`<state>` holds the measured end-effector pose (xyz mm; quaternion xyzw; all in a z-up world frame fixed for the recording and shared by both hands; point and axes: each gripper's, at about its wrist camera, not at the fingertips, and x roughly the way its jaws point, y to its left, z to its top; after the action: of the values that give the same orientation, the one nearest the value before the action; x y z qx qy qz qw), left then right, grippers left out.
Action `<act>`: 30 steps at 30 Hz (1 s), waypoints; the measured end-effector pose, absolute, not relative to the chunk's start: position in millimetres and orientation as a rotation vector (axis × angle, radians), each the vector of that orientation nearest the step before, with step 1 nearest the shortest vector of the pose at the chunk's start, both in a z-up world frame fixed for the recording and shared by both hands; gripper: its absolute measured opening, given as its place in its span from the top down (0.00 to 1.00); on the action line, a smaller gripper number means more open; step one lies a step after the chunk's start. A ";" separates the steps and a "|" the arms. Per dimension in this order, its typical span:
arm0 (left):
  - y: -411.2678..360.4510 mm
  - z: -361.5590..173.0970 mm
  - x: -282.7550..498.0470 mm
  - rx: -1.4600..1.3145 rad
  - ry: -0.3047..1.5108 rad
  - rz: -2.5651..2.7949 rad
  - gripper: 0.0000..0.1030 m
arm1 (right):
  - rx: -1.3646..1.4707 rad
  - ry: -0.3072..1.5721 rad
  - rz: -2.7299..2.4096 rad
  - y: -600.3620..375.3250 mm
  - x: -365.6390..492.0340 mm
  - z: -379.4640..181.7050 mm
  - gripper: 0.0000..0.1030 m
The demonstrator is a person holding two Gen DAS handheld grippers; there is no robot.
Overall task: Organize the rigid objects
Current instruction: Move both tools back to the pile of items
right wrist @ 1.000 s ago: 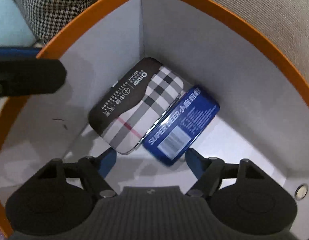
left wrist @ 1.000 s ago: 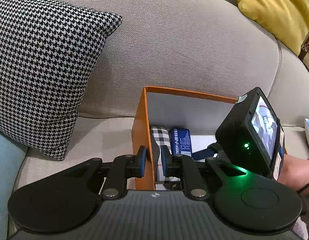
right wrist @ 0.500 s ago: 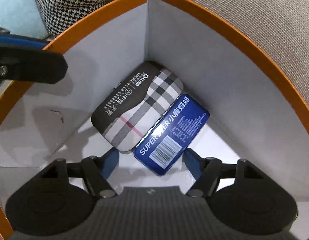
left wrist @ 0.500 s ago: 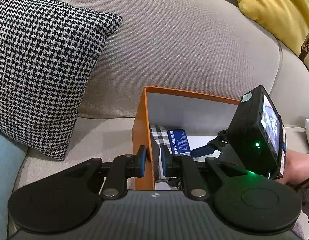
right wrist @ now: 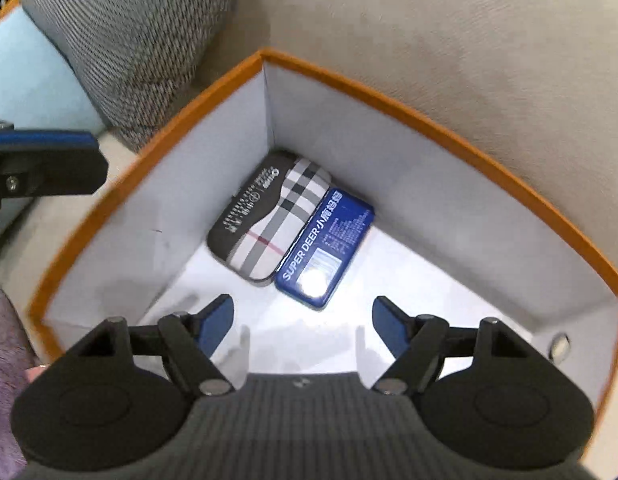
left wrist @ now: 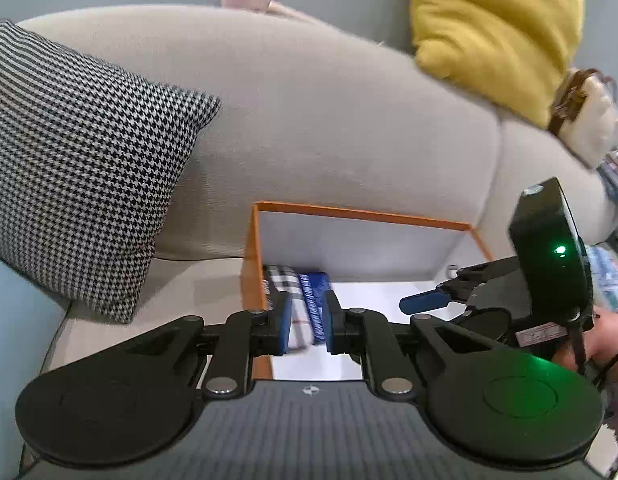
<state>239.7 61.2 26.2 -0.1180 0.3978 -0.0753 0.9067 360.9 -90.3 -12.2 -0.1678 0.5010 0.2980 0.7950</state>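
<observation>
Orange-rimmed box (right wrist: 389, 92) holds both cases; placing step looks done.
Blue tin (right wrist: 329, 244) lies touching plaid case (right wrist: 277, 220) just ahead of my right fingers (right wrist: 303, 320), opening, empty. My left fingers (left wrist: 305, 322) pressed together, empty. Next: find another object.

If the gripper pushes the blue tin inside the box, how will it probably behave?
The blue tin looks rigid and flat, so it would likely slide, not roll. Its glossy lid shows glare, so it may be slippery. It touches the plaid case, which would probably move too.
</observation>
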 end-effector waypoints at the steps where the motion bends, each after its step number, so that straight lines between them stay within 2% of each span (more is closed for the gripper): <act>1: 61.4 30.5 228.7 -0.253 0.813 -0.163 0.83 | -0.337 1.058 0.633 -97.6 352.1 -4.3 0.25; 8: 58.0 40.2 159.1 -0.298 0.822 -0.184 0.83 | -0.138 0.959 0.573 -132.3 275.9 27.5 0.26; 13: 64.8 27.0 115.8 -0.371 0.886 -0.143 0.83 | -0.034 0.907 0.508 -159.1 217.7 31.6 0.32; 19: 67.6 -0.5 79.3 -0.415 1.009 -0.085 0.83 | 0.051 0.944 0.467 -171.0 162.8 10.8 0.35; 21: 64.7 -7.8 69.5 -0.418 1.044 -0.092 0.83 | 0.083 0.978 0.456 -170.6 151.6 -2.9 0.39; 24: 55.6 -17.7 55.1 -0.398 1.096 -0.126 0.83 | 0.114 1.055 0.453 -167.6 135.5 -23.8 0.40; 30: 46.7 -35.6 41.6 -0.400 1.146 -0.127 0.83 | 0.017 1.094 0.479 -145.0 108.1 -49.8 0.40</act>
<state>41.6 46.7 -35.6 -0.1876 0.5382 -0.0598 0.8195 108.1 -145.0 -49.8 0.0082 0.5151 0.2257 0.8269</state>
